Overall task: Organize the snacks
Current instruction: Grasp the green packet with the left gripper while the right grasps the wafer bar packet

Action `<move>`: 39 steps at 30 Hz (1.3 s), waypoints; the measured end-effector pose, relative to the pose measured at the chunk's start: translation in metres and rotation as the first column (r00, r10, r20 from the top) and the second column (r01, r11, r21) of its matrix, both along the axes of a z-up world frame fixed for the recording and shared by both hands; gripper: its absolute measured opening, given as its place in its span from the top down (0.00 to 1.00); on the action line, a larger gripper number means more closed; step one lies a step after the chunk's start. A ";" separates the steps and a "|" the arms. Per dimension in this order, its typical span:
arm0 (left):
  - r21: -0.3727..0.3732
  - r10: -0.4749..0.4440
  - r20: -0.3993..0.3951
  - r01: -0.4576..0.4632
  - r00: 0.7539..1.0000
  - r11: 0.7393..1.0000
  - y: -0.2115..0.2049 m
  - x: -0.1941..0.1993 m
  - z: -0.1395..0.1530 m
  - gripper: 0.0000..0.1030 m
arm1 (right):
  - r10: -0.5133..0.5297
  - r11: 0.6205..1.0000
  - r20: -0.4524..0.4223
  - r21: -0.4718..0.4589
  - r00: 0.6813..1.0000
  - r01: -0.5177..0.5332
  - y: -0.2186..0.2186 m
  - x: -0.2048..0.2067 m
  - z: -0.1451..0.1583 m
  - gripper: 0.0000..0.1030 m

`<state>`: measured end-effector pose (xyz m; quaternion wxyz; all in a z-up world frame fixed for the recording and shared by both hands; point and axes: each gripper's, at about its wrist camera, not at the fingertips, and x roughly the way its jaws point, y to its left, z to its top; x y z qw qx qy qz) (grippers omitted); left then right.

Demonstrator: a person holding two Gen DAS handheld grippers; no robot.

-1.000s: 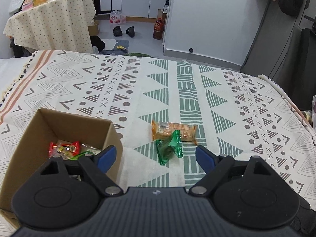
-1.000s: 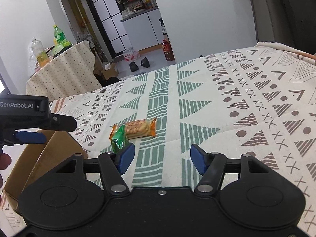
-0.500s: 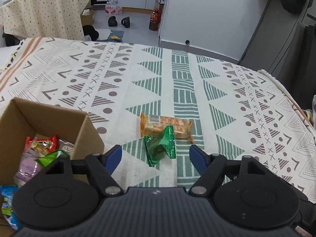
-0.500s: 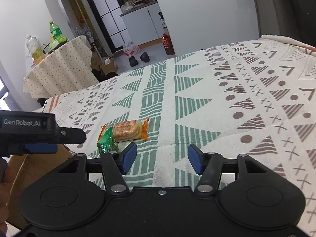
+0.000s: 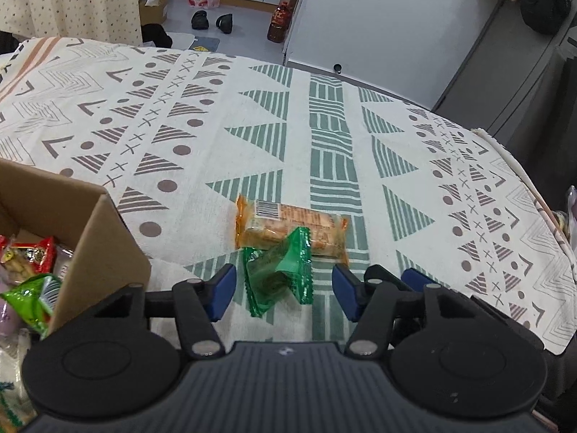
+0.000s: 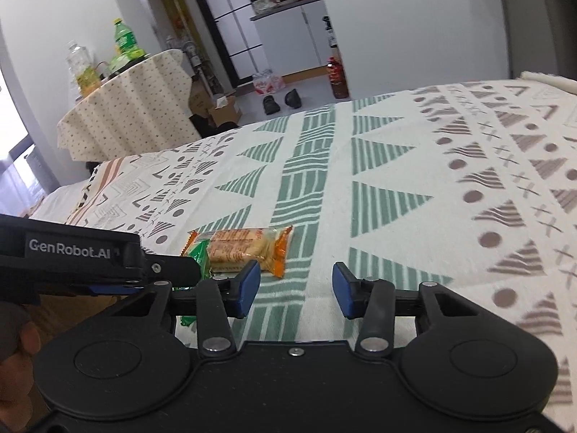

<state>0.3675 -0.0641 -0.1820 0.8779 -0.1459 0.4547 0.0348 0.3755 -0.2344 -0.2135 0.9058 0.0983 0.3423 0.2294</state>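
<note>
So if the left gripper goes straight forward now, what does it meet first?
Most likely the green snack packet, lying between the open fingers of the left gripper; the orange cracker pack comes just behind it.

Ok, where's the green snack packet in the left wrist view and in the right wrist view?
Left wrist: green snack packet low centre, between the open left gripper fingers.
Right wrist: lower left, partly hidden behind the left gripper.
Shared landmark: orange cracker packet touching it.

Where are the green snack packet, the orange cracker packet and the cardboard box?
green snack packet (image 5: 277, 276), left wrist view, middle of the wrapper
orange cracker packet (image 5: 288, 222), left wrist view, top face
cardboard box (image 5: 108, 249), left wrist view, outer side wall
</note>
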 end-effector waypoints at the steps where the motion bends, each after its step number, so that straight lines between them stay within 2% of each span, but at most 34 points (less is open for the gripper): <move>1: -0.001 0.004 -0.002 -0.004 1.000 1.000 0.001 0.001 -0.003 0.44 | 0.011 1.000 0.006 -0.003 1.000 -0.011 0.003 0.002 -0.001 0.58; 8: -0.033 0.029 -0.021 -0.030 0.999 0.999 0.008 0.007 -0.018 0.55 | 0.069 0.997 0.008 -0.035 0.998 -0.068 0.019 0.011 -0.011 0.61; 17: -0.033 0.048 -0.021 -0.049 0.999 0.998 0.013 0.012 -0.026 0.65 | 0.104 0.993 0.026 -0.052 0.994 -0.102 0.031 0.017 -0.015 0.64; 18: -0.034 0.051 -0.021 -0.052 0.998 0.998 0.014 0.012 -0.026 0.66 | 0.108 0.993 0.025 -0.051 0.994 -0.106 0.031 0.017 -0.015 0.68; 21: -0.030 0.055 -0.015 -0.055 0.998 0.998 0.015 0.012 -0.025 0.69 | 0.116 0.991 0.015 -0.064 0.993 -0.115 0.033 0.017 -0.017 0.87; 25: -0.023 0.051 -0.015 -0.051 0.999 0.998 0.013 0.009 -0.023 0.70 | 0.115 0.990 0.005 -0.080 0.993 -0.114 0.031 0.015 -0.014 0.97; 39: -0.008 0.023 -0.023 -0.023 0.999 1.000 0.005 -0.006 -0.013 0.70 | 0.016 0.993 -0.072 -0.119 0.997 -0.025 -0.002 -0.007 -0.004 0.98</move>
